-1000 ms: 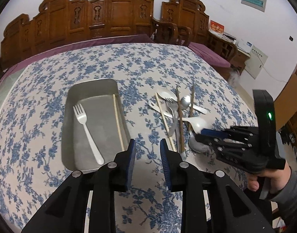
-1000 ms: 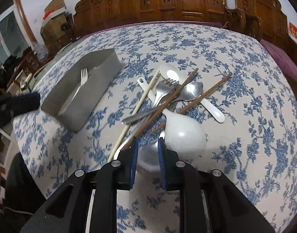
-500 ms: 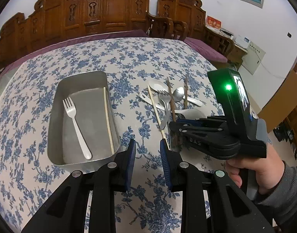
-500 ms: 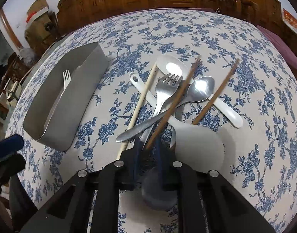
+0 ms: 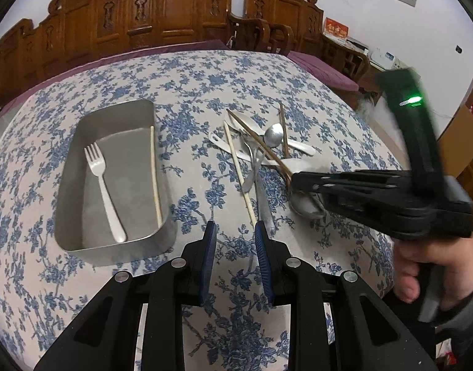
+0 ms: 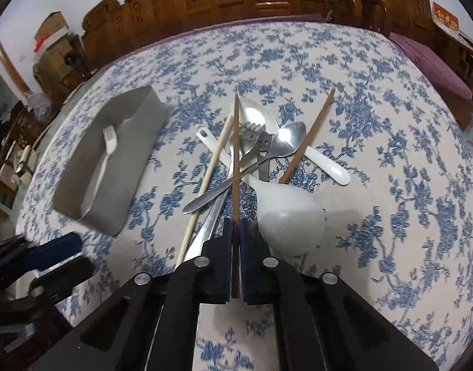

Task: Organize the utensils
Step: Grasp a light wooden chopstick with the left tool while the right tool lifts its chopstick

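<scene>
The right gripper [image 6: 235, 225] has clamped a dark, slim chopstick [image 6: 235, 154]; left gripper [image 5: 235, 232] fingers apart.

Floral table [image 5: 267, 71] (tray [image 5: 71, 154], utensil pile [image 6: 261, 154])

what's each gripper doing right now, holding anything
left gripper: open, empty, above the tablecloth.
right gripper: shut on the dark brown chopstick.

The tray [image 5: 82, 167] lies on the table [image 5: 190, 86], left of the utensil pile [image 5: 261, 151]. In the tray, a fork [image 5: 102, 182] lies left of a chopstick [image 5: 154, 173].
</scene>
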{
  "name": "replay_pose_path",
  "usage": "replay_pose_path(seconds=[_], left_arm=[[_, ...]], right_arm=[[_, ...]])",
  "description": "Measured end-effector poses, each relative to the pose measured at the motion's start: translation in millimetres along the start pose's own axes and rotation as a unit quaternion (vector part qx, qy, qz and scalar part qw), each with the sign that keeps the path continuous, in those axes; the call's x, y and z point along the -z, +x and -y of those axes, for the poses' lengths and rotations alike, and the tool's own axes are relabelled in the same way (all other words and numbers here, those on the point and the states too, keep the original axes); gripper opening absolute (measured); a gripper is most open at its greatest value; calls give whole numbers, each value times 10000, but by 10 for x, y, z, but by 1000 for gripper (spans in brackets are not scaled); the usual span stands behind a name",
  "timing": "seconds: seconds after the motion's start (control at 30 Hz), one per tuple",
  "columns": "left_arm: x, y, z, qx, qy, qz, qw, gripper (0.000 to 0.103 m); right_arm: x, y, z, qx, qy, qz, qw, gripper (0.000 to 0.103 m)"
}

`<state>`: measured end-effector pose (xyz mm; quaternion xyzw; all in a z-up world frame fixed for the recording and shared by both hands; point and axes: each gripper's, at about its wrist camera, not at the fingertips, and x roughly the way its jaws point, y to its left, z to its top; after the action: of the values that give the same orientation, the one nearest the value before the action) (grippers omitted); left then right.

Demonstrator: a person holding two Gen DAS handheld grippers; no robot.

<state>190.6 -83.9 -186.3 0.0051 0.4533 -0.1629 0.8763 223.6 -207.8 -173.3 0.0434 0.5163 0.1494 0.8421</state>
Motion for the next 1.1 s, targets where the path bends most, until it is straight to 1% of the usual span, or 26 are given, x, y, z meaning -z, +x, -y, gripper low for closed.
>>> replay_pose_path(seconds=[0.3,0.47,0.67,0.7,0.77,0.8,0.93,1.0,1.1], left_arm=[[-13,232,150,68,65,-95,9999,24],[-53,395,191,69,67,-191,9998,24],[-143,569,187,11,-33,-299,9995,24],[-156,597,197,-19,-9,-312,9995,23],[-179,661,209,-75,5,-368,9993,17],[-189,701,218,-106,12,-412,9991,16],[-214,820,243,-341,71,-567,9978,9],[-221,884,239,-524,74,-682,9963,8],[-241,906,233,-570,70,-699,9959,8]], right_arm=[[163,-423,99,-102,-247,272,9993,6],[249,-456,179,-148,-281,326,9990,6],[220,-459,198,-225,-303,368,9986,6],[219,-472,197,-229,-310,382,9985,6],[202,-502,207,-247,-294,422,9984,6],[195,-517,212,-259,-279,440,9983,6],[164,-556,250,-279,-230,492,9981,6],[152,-561,265,-293,-208,499,9981,6],[140,-577,287,-318,-168,521,9980,6]])
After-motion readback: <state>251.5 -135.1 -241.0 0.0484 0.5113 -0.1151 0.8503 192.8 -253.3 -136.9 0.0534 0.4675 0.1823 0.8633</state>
